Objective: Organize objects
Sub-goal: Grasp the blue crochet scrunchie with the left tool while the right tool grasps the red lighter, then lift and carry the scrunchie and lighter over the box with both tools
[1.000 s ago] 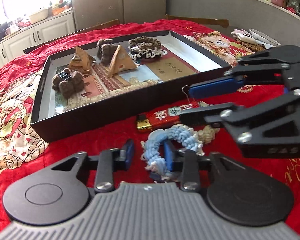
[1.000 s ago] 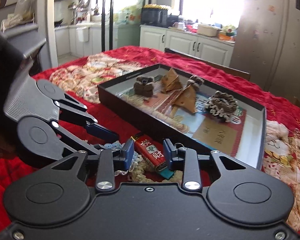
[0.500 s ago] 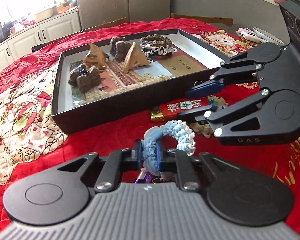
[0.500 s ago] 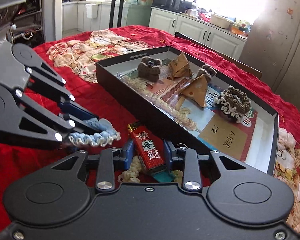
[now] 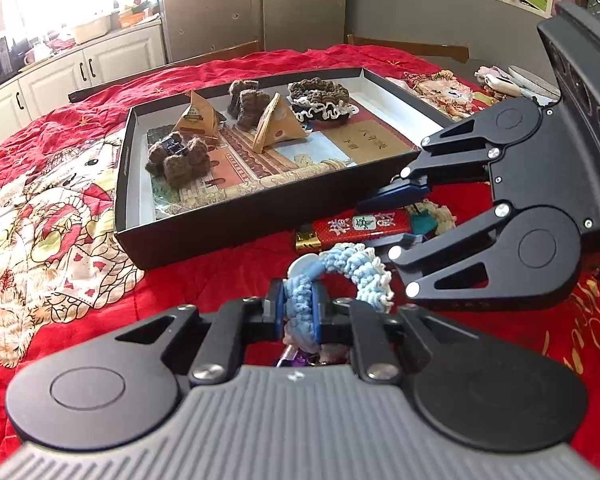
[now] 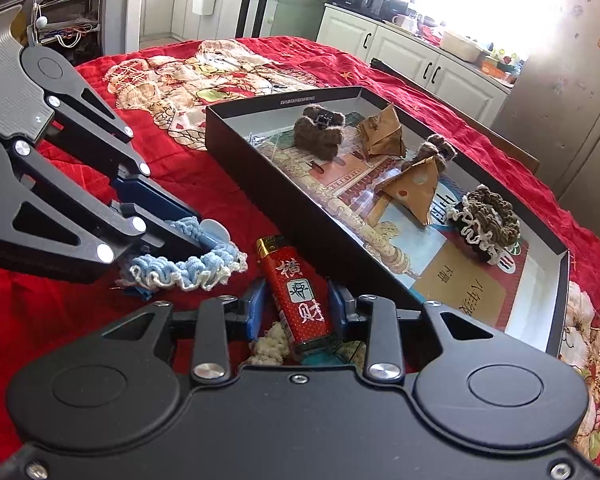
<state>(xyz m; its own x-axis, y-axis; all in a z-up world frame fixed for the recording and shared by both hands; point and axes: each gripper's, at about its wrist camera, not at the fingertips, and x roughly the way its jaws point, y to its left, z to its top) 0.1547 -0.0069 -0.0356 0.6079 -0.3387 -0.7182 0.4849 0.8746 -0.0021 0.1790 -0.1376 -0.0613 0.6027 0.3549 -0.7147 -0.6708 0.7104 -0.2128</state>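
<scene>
- left tongs now clenched on the blue crochet scrunchie; a second ago they stood wide around it on the cloth, so the grasp is made.
- scrunchie loop sticks out toward 1 o'clock of the pads and looks raised off the red cloth; likely next stop is the box.
- right tongs straddle the red lighter; jaws released, a gap shows on the left pad side, width same as before.
- lighter lies flat on the worktop, partly on a cream crochet piece, just outside the box wall.
- lighter print reads 横 and 财 in white, with a mahjong-tile picture between them.
- black box at 11 o'clock of the left tongs: brown crochet pieces, two paper pyramids, brown frilled scrunchie.
- tan card in the box has Chinese writing, too small to read surely.
</scene>
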